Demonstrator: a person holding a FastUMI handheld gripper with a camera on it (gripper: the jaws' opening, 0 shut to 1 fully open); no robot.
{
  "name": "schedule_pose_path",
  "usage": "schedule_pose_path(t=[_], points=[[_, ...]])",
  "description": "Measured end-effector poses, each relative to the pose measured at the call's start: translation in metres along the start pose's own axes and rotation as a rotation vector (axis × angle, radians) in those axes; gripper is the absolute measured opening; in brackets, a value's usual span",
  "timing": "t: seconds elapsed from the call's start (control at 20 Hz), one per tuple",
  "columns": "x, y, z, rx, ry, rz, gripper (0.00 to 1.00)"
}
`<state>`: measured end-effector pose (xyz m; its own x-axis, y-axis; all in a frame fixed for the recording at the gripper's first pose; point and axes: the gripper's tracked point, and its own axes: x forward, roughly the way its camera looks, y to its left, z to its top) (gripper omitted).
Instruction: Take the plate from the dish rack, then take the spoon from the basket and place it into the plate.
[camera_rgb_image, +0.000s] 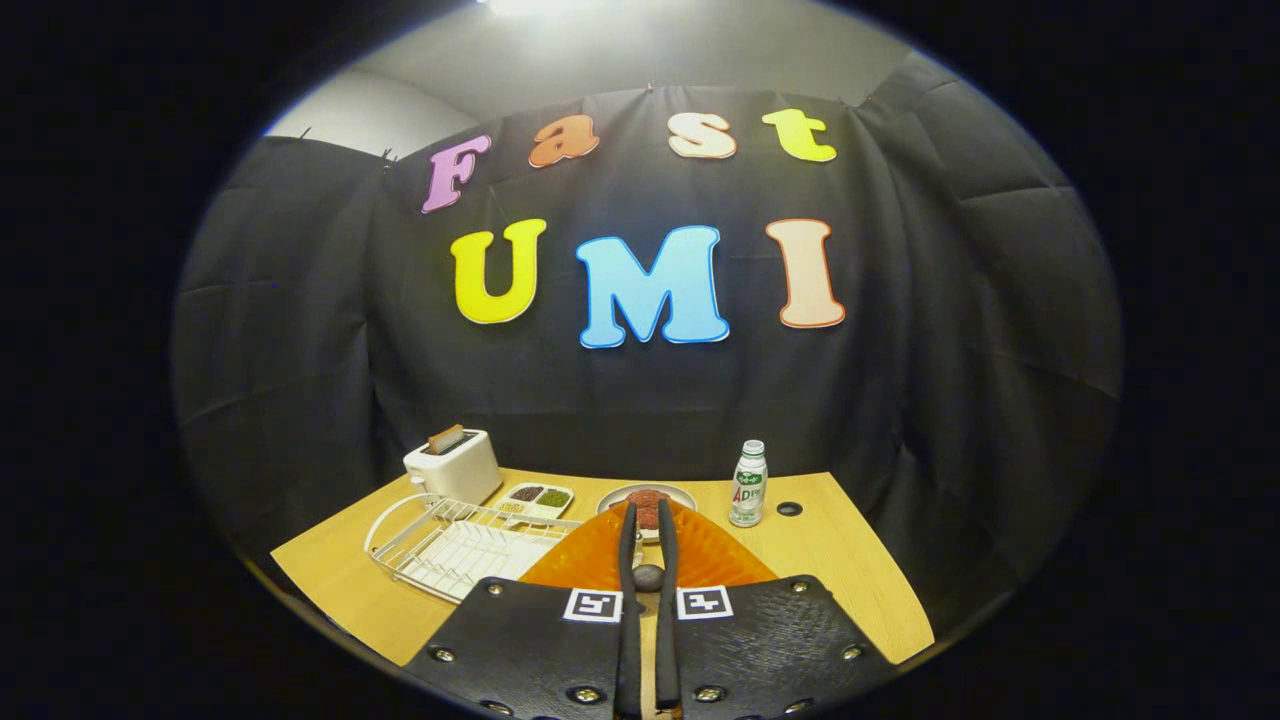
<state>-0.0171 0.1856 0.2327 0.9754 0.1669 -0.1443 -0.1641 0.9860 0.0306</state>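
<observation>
Toaster (455, 468): it stood at the far left corner of the wooden table (850, 560), close to the dark cloth wall, with a brown slice poking out of its slot.
Dish rack (440, 545): a white wire rack lay in front of the toaster, left of the fingers, and looked bare of dishes.
Small tray (538, 497): a pale divided dish sat just behind the rack, with dark and green fillings in its compartments.
Plate (590, 562): the ribbed orange plate was off the rack and up at the gripper, its rim caught between the two fingers and the rest fanning out to both sides of them.
Gripper (646, 515): the fingers were drawn nearly together, both pressing on the plate's edge, with only a thin gap between them.
Far dish (680, 493): a white dish with something reddish on it peeked out just beyond the fingertips.
Bottle (749, 484): a small white bottle stood upright to the right of that dish, near a dark hole (789, 509) in the tabletop.
</observation>
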Motion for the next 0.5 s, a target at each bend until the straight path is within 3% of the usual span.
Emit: schedule_pose_path(t=[0.25,0.5], points=[[-0.003,0.049,-0.031,-0.017,0.064,0.070,0.06],[-0.004,0.105,-0.077,-0.023,0.171,0.197,0.06]])
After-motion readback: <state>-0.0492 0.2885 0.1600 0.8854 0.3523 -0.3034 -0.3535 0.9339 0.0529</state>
